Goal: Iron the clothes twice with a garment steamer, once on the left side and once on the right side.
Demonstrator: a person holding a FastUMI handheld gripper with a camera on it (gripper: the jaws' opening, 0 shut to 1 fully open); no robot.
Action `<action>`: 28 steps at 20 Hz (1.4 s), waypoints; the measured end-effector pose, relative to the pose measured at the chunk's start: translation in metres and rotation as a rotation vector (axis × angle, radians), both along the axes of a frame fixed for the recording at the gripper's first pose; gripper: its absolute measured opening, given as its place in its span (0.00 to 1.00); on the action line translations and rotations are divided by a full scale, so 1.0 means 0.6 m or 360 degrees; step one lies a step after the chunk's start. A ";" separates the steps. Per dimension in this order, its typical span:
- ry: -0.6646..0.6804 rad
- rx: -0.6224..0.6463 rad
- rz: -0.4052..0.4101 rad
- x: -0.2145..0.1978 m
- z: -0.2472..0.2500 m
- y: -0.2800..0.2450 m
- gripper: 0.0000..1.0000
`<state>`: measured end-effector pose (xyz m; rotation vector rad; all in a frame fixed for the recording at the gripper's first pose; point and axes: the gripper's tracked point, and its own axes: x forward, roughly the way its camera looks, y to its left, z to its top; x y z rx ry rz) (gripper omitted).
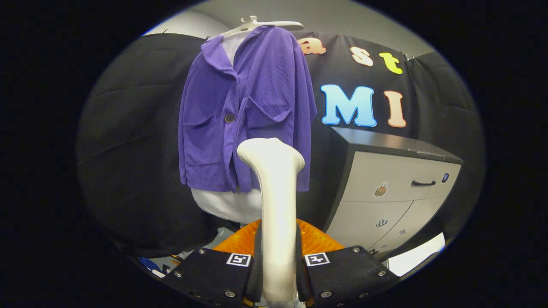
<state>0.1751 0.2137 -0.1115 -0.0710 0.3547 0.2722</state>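
A purple button-up jacket (244, 115) hangs on a white hanger (261, 23) against the black cloth wall, over a white garment (227, 205) that shows below its hem. My gripper (277, 273) is shut on the handle of a cream-white garment steamer (276, 205). The steamer stands upright between the two black fingers (218, 273), and its head sits in front of the jacket's lower right half. I cannot tell whether the head touches the cloth.
A grey cabinet (394, 188) with drawers and a black top stands right of the jacket. An orange textured thing (317, 239) lies just beyond the fingers, below the steamer. Some coloured items lie low on the left by the wall.
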 end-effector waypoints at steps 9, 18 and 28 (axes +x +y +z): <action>-0.0322 0.0145 0.0075 0.029 0.238 0.047 0.31; -0.0567 0.0208 0.0186 0.060 0.397 0.146 0.31; -0.0676 0.0225 0.0276 0.131 0.503 0.287 0.31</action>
